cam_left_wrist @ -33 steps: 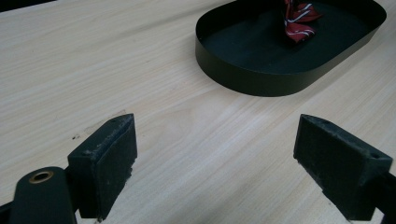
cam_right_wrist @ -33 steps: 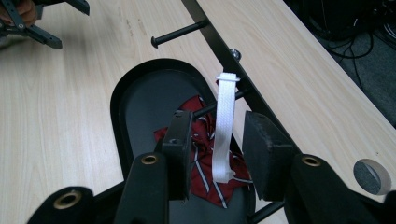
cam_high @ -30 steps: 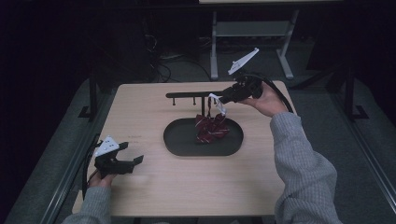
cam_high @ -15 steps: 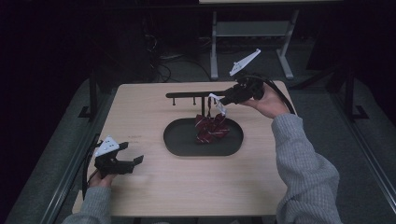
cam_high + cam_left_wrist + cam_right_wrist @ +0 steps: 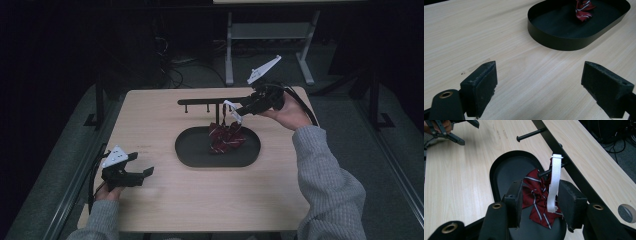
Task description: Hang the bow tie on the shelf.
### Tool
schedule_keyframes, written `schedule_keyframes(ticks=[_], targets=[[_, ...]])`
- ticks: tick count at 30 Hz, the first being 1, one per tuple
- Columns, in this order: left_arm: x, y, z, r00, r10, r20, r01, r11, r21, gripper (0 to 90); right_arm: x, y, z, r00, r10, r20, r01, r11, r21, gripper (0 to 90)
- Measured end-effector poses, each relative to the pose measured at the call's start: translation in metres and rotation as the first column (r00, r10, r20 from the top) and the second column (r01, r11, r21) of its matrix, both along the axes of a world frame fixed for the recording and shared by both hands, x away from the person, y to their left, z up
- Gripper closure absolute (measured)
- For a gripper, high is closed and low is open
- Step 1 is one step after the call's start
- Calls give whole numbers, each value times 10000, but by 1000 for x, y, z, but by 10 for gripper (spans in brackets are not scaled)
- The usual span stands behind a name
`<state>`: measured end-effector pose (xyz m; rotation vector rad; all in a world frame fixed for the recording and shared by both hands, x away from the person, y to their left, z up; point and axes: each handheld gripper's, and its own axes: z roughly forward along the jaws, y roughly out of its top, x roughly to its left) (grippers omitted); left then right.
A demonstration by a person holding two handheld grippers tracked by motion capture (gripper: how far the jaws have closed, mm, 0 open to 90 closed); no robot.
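Observation:
A dark red striped bow tie [image 5: 536, 195] hangs by its white strap [image 5: 555, 177] from a peg of the black rack [image 5: 210, 101], above the black oval tray [image 5: 192, 155]. My right gripper [image 5: 540, 197] reaches in from the right. Its jaws have just been opening and now stand on either side of the bow and strap, and the pads do not press on them. In the high view the right gripper [image 5: 234, 111] is at the rack's right part. My left gripper [image 5: 142, 172] rests open on the table at the front left with nothing in it, and faces the tray [image 5: 554, 40].
Another bare peg [image 5: 529, 136] sticks out from the rack farther along. A round hole [image 5: 626, 212] is cut in the tabletop behind the rack. Bare wood lies between the left gripper [image 5: 539, 82] and the tray. Beyond the table stand a white frame and cables on the floor.
The right gripper's jaws stand a little wider apart around the strap than before. The bow tie still hangs at the rack. The left hand has not moved.

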<state>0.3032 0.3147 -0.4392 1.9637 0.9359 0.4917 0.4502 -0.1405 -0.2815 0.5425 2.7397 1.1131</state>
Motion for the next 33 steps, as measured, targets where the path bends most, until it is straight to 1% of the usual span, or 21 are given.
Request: schedule_keyframes(ticks=[7, 10, 11, 13, 14, 15, 17, 18, 22, 26, 33], targets=[[0, 0, 0, 10000, -17, 45, 17, 10000, 3, 130, -4, -1, 0, 10000, -10, -38, 10, 9999, 100, 528], [0, 0, 0, 10000, -8, 38, 8, 10000, 8, 130, -7, -1, 0, 10000, 15, -21, -14, 9999, 107, 521], [0, 0, 0, 10000, -10, 49, 10, 10000, -9, 130, -7, -1, 0, 10000, 65, 51, -65, 9999, 95, 517], [0, 0, 0, 10000, -9, 15, 9, 10000, 29, 130, -10, -1, 0, 9999, -11, -101, 13, 9998, 219, 515], [0, 0, 0, 10000, -7, 3, 7, 10000, 36, 131, -10, -1, -1, 10000, 20, -93, -18, 9998, 192, 512], [0, 0, 0, 10000, -3, 31, 3, 10000, 8, 130, -10, -1, -2, 9999, 105, 36, -105, 9999, 136, 511], [0, 0, 0, 10000, 4, 28, -4, 10000, -1, 130, -13, -1, -2, 9999, 100, -64, -99, 9998, 199, 507], [0, 0, 0, 10000, -6, -2, 6, 10000, 45, 130, -13, -1, -3, 9998, 188, 56, -188, 9997, 122, 502], [0, 0, 0, 10000, -7, 44, 7, 10000, 13, 130, -17, -1, -4, 9998, 198, -9, -198, 9997, 138, 494], [0, 1, 0, 10000, -7, 33, 7, 10000, 18, 130, -18, -2, -5, 9996, 274, 29, -274, 9996, 80, 484], [0, 0, 0, 10000, 4, 20, -4, 10000, 25, 130, -24, -4, -9, 9996, 271, -117, -268, 9994, 221, 470]])
